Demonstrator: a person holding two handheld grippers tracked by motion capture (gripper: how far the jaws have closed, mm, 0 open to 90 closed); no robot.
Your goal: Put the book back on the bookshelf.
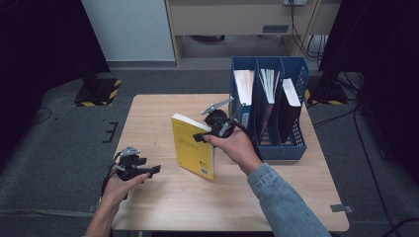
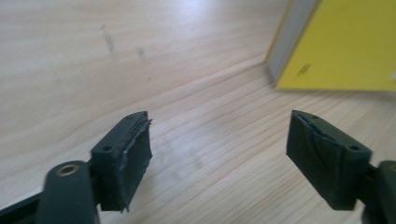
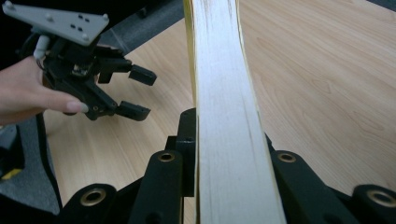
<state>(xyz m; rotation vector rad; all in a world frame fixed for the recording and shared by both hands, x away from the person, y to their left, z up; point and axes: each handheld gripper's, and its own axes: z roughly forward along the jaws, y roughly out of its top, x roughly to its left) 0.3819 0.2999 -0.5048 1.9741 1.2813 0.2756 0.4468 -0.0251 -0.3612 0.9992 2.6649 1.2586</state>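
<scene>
The right gripper (image 1: 201, 137) is clamped on a thick yellow paperback book (image 1: 192, 146), its black jaws pressed against the two covers near the book's upper edge, and the person's right hand (image 1: 236, 145) in a blue denim sleeve (image 1: 281, 202) grips the tool from the side of the file rack. In the right gripper view the book's pale page block (image 3: 226, 116) runs straight up between the jaws, with the yellow cover edges showing on either side. The book stands upright on its lower edge on the light wooden table (image 1: 163, 197), roughly in the middle of it, tilted a little, its back cover with a barcode facing the camera in the high view. The left gripper (image 1: 154, 170) rests low over the table near the front left, held by the person's left hand (image 1: 118, 185); its jaws are spread wide with nothing between them, and it stays apart from the book. In the left gripper view the lower corner of the yellow book (image 2: 341, 46) sits beyond the open jaws, off toward the right one. Behind the book, at the table's far right, stands a blue plastic three-slot file rack (image 1: 296, 143) holding upright books and folders.
</scene>
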